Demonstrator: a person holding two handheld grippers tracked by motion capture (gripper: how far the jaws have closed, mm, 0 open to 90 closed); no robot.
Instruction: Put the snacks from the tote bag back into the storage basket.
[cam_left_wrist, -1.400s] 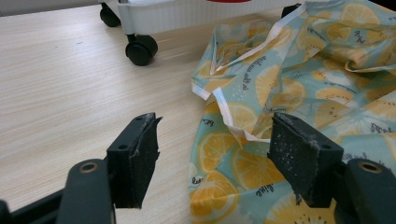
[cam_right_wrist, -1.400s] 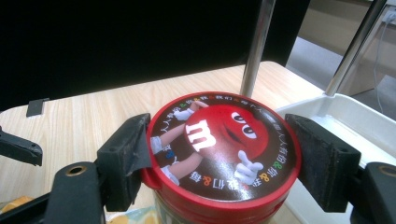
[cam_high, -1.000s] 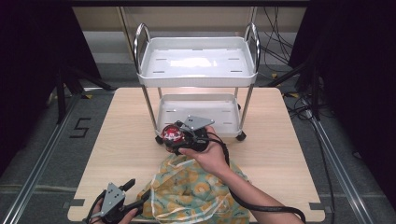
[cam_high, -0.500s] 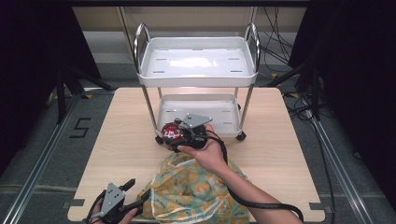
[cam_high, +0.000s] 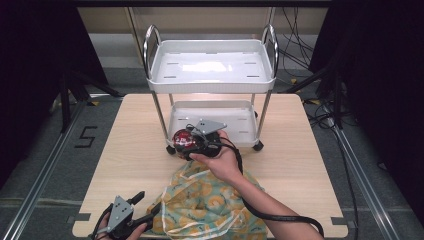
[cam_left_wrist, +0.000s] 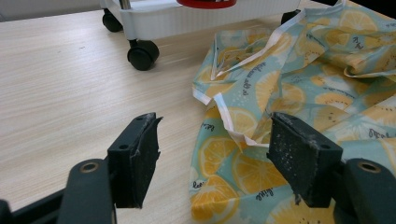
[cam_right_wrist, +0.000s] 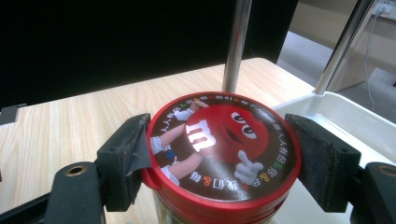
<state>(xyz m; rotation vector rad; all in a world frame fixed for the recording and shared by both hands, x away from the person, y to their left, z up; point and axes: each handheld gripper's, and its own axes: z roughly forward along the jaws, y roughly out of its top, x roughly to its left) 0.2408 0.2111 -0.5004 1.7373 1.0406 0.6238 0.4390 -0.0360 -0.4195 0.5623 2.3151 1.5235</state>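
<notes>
Right gripper (cam_right_wrist: 219, 154) clamps the red-lidded candy jar (cam_right_wrist: 223, 140) beside the cart (cam_high: 210, 80); left gripper (cam_left_wrist: 215, 154), jaws apart, faces lemon-print cloth (cam_left_wrist: 299, 93)

Right gripper (cam_right_wrist: 219, 154) clamps red-lidded candy jar (cam_right_wrist: 222, 156), pads pressed against lid rim both sides. Behind: two chrome cart posts (cam_right_wrist: 236, 44), white tray (cam_right_wrist: 345, 116) at right, wooden table (cam_right_wrist: 70, 126) at left.
</notes>
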